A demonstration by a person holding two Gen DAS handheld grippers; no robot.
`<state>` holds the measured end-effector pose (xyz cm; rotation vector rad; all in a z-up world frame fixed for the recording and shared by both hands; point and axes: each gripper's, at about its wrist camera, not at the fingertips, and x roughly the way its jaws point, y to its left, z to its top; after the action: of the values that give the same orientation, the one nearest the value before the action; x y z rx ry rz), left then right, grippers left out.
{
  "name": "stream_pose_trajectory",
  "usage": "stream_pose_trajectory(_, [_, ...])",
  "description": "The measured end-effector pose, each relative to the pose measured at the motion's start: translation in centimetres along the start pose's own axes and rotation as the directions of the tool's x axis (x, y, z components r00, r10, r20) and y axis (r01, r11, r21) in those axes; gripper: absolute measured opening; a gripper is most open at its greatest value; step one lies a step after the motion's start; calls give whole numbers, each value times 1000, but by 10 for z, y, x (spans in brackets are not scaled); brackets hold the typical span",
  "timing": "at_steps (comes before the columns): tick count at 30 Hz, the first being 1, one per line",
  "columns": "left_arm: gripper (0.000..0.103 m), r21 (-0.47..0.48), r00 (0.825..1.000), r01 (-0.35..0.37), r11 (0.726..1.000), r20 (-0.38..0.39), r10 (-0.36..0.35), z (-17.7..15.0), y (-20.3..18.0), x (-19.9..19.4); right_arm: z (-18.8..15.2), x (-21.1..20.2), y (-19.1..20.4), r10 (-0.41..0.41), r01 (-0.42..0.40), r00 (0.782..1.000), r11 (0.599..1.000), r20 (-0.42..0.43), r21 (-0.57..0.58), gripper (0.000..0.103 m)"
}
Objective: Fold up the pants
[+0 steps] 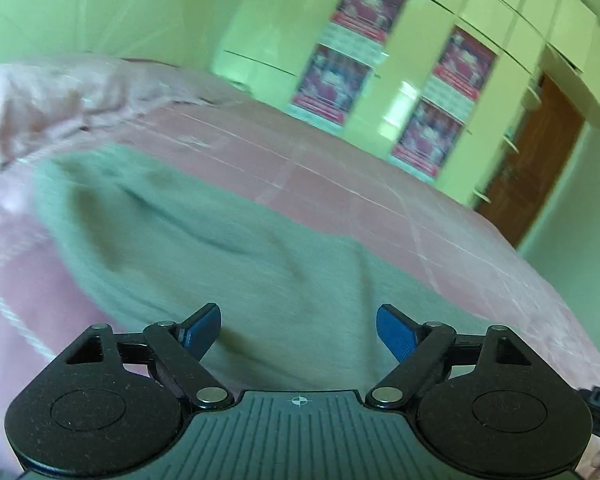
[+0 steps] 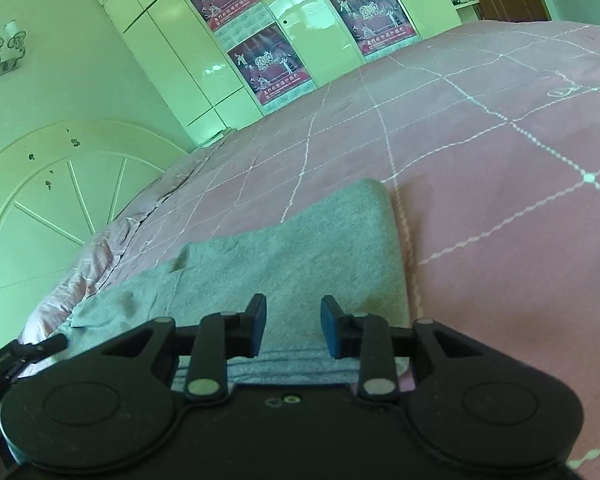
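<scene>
Grey pants (image 1: pixel 228 248) lie spread on a pink bed cover (image 1: pixel 380 188), blurred in the left wrist view. My left gripper (image 1: pixel 299 330) hovers over their near part, its blue pads (image 1: pixel 204 330) wide apart with nothing between them. In the right wrist view the pants (image 2: pixel 300 248) lie flat with layered edges at the near side and a rounded corner toward the far right. My right gripper (image 2: pixel 293 326) is above that near edge, open by a narrow gap, with only flat cloth showing under the gap. The other gripper's black tip (image 2: pixel 40 346) shows at the left edge.
The pink quilted cover (image 2: pixel 500 184) stretches far to the right. Bunched pink bedding (image 1: pixel 52 100) lies at the left by a white round headboard (image 2: pixel 48 208). Pale wardrobes with posters (image 2: pixel 268 64) stand beyond the bed, and a brown door (image 1: pixel 536 164) is at the right.
</scene>
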<state>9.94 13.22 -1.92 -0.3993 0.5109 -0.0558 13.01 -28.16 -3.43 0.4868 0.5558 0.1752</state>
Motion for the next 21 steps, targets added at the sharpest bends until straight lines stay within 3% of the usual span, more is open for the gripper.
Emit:
stream_pose_trajectory(3, [84,-78,996,-86,993,5,86,14,53,1,0,6,9,11,-11,1000,1000,3,-12,24])
stream_pose_trajectory(7, [84,-166,994,-101,981,-46,95,32,102,43,0,31,44,40,-43,998,997,-48,-65,26])
stream_pose_trajectory(11, [84,-156,992,-109,982,-80,97,41,116,88,-4,70,105,75,-95,990,981,-122,-169,27])
stream_pose_trajectory(15, [83,-118,993,-101,988,-68,93,43,118,103,-21,99,158,-16,-29,992,934,-121,-357,26])
stream_pose_trajectory(17, [48,-94,991,-121,988,-68,115,42,121,103,-32,103,170,-51,-11,990,903,-132,-430,23])
stream_pose_trajectory(20, [36,-156,997,-63,986,-60,54,40,138,100,-43,93,180,-46,-12,993,870,-105,-493,24])
stream_pose_trajectory(21, [36,-148,997,-57,987,-58,48,39,140,100,-50,98,182,-74,-8,988,852,-135,-524,24])
